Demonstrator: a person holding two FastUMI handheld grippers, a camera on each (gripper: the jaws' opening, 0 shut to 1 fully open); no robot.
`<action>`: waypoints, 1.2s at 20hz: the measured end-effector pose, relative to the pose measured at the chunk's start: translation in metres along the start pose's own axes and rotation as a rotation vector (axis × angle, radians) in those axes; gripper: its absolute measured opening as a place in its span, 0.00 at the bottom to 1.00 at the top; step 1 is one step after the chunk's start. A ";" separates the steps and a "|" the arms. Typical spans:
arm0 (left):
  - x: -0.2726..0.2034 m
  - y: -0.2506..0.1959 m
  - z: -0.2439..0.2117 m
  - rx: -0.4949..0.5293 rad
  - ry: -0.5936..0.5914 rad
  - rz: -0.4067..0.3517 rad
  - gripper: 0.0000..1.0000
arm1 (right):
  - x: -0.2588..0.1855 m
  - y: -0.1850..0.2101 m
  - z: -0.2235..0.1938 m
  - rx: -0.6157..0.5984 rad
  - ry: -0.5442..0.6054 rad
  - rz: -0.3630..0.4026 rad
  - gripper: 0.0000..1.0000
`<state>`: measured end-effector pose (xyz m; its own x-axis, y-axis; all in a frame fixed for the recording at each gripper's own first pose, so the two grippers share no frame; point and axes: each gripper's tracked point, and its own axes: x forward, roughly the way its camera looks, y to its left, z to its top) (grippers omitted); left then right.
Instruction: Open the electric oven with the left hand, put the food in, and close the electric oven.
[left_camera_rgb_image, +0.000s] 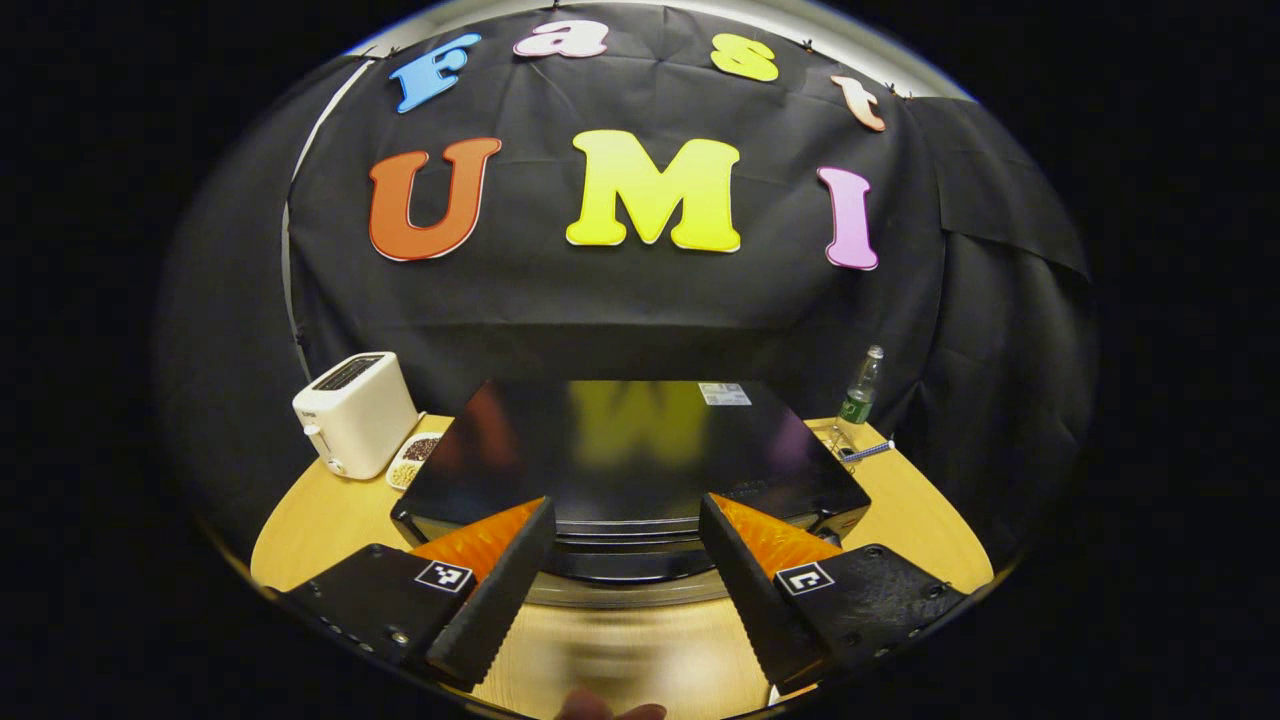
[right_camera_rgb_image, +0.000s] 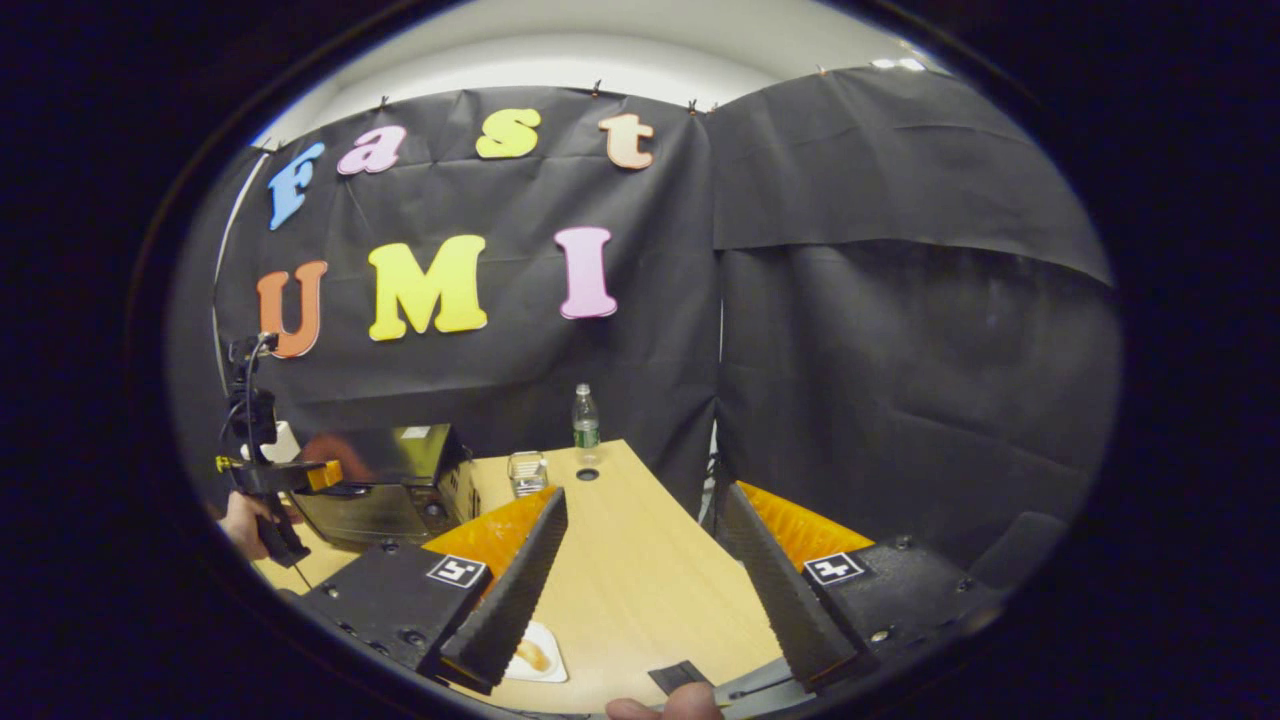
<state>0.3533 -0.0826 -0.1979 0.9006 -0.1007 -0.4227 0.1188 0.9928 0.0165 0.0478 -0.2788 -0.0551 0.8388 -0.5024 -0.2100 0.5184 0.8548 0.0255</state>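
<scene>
The black electric oven (left_camera_rgb_image: 640, 450) stands in the middle of the wooden table, seen from above its front; its door looks closed in the right gripper view. My left gripper (left_camera_rgb_image: 625, 505) is open, one finger on either side of the dark handle bar (left_camera_rgb_image: 630, 562) at the oven's top front edge, not pressing on it. From the right gripper view, the oven (right_camera_rgb_image: 385, 490) is far left with the left gripper (right_camera_rgb_image: 335, 478) at its front, held by a hand (right_camera_rgb_image: 238, 520). My right gripper (right_camera_rgb_image: 643, 492) is open over the table. A white plate with food (right_camera_rgb_image: 540, 655) lies partly behind its left finger.
A white toaster (left_camera_rgb_image: 355, 415) and a small tray of beans (left_camera_rgb_image: 412, 460) sit left of the oven. A green-labelled bottle (left_camera_rgb_image: 860, 392) stands to its right, also visible as the bottle (right_camera_rgb_image: 585, 418) behind a glass (right_camera_rgb_image: 527, 472). Bare tabletop (right_camera_rgb_image: 640, 570) lies ahead of the right gripper.
</scene>
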 end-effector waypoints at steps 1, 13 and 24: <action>0.004 0.001 -0.003 0.000 0.009 0.005 0.94 | -0.001 -0.001 -0.001 -0.004 0.008 -0.005 0.97; -0.023 -0.001 -0.035 0.072 0.027 0.036 0.98 | -0.017 0.018 -0.014 -0.011 0.041 0.024 0.97; -0.085 -0.006 -0.116 0.031 0.176 -0.021 0.97 | -0.054 0.012 -0.038 -0.029 0.081 0.037 0.97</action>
<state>0.2276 -0.0719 -0.2678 0.8108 -0.1061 -0.5756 0.1527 0.9877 0.0329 0.0022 -0.2363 -0.0802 0.8404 -0.4593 -0.2877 0.4814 0.8765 0.0071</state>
